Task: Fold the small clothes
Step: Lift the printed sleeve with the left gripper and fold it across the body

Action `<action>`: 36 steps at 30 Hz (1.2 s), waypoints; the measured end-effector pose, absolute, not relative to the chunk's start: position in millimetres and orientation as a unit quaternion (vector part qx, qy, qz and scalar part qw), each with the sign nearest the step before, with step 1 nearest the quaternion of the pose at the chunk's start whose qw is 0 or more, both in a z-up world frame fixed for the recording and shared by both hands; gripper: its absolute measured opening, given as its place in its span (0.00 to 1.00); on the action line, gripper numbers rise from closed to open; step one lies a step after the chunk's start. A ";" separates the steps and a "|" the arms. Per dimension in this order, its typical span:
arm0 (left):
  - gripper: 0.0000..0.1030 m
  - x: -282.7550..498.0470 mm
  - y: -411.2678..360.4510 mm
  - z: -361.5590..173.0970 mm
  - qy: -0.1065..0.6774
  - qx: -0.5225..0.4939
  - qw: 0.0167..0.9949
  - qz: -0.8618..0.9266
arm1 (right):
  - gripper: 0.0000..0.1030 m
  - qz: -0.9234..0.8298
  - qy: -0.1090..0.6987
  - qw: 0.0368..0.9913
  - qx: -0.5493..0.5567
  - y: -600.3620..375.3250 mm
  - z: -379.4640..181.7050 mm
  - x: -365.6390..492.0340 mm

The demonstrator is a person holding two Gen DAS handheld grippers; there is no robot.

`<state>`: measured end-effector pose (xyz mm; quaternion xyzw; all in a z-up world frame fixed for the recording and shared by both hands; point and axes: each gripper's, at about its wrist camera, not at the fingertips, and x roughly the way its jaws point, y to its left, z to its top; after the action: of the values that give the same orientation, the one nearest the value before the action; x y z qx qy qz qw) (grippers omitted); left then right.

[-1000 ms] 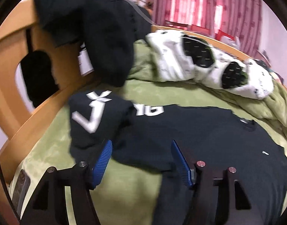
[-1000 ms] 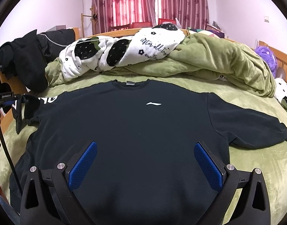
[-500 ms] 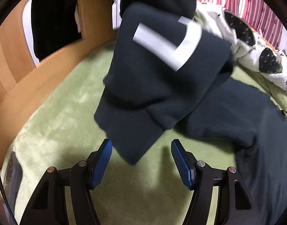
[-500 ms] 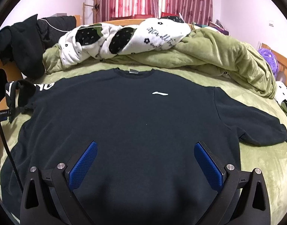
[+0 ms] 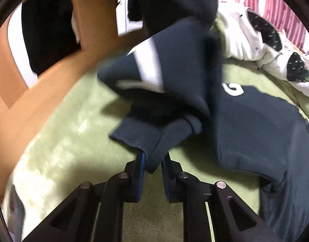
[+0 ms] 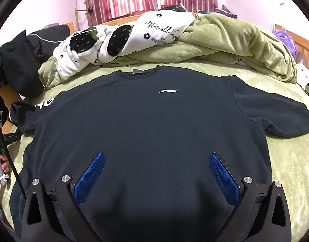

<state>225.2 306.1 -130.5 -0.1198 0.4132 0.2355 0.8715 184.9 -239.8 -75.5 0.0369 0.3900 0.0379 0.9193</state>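
Observation:
A dark navy sweatshirt [image 6: 150, 125] with a small white logo lies front-up, spread flat on the green bed cover [image 6: 291, 157]. Its left sleeve [image 5: 174, 76], with white lettering, is bunched up and lifted. My left gripper [image 5: 152, 161] is shut on the ribbed cuff [image 5: 146, 139] of that sleeve, just above the bed. My right gripper [image 6: 154, 167] is open and empty, hovering over the lower middle of the sweatshirt body. The right sleeve [image 6: 275, 117] lies stretched out flat to the right.
A wooden bed frame [image 5: 43, 100] rises at the left, draped with black clothes [image 5: 170, 0]. A white spotted blanket [image 6: 122, 40] and a green duvet [image 6: 235, 46] are heaped at the bed's far side. A purple plush [image 6: 283, 38] sits at the far right.
My left gripper has closed on the sleeve cuff; its jaws were open half a second ago. The right gripper has stayed open, hovering over the sweatshirt.

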 end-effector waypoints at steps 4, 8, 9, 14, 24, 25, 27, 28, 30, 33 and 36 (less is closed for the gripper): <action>0.12 222.4 280.5 -88.9 0.379 -0.090 0.894 0.222 | 0.99 0.043 0.385 0.921 0.051 -246.1 -69.6 183.4; 0.12 219.8 252.4 -50.6 0.356 -0.069 0.909 0.205 | 0.99 0.054 0.374 0.924 0.061 -249.2 -59.1 178.1; 0.12 219.3 243.2 -42.3 0.351 -0.063 0.912 0.201 | 0.99 0.056 0.370 0.925 0.061 -249.7 -56.5 176.7; 0.12 225.5 204.9 -7.1 0.338 -0.051 0.923 0.175 | 0.99 0.066 0.350 0.932 0.069 -255.1 -38.4 169.7; 0.11 248.7 79.1 8.5 0.326 -0.001 0.940 0.099 | 0.99 0.038 0.326 0.942 0.072 -277.1 -18.0 165.6; 0.11 253.0 64.6 4.8 0.330 -0.001 0.940 0.089 | 0.99 0.033 0.325 0.942 0.072 -280.0 -17.3 165.2; 0.11 259.2 41.3 -2.6 0.339 -0.007 0.938 0.070 | 0.99 0.026 0.323 0.944 0.067 -284.3 -15.6 163.9; 0.11 264.1 26.4 -9.4 0.346 -0.009 0.936 0.058 | 0.99 0.021 0.320 0.945 0.063 -287.3 -15.0 162.9; 0.11 269.7 3.6 -17.0 0.356 -0.006 0.933 0.045 | 0.99 0.010 0.316 0.947 0.056 -292.3 -14.2 161.4; 0.11 280.0 -29.7 -33.7 0.370 0.011 0.929 0.028 | 0.99 0.001 0.318 0.947 0.049 -300.5 -16.5 161.6; 0.11 284.1 -50.5 -51.1 0.389 0.011 0.921 0.016 | 0.99 -0.004 0.325 0.945 0.045 -307.7 -19.8 163.3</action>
<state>284.1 -50.5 -51.1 0.0111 0.3892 0.0160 0.9210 163.3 -307.7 -19.8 0.0452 0.3248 -0.0041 0.9447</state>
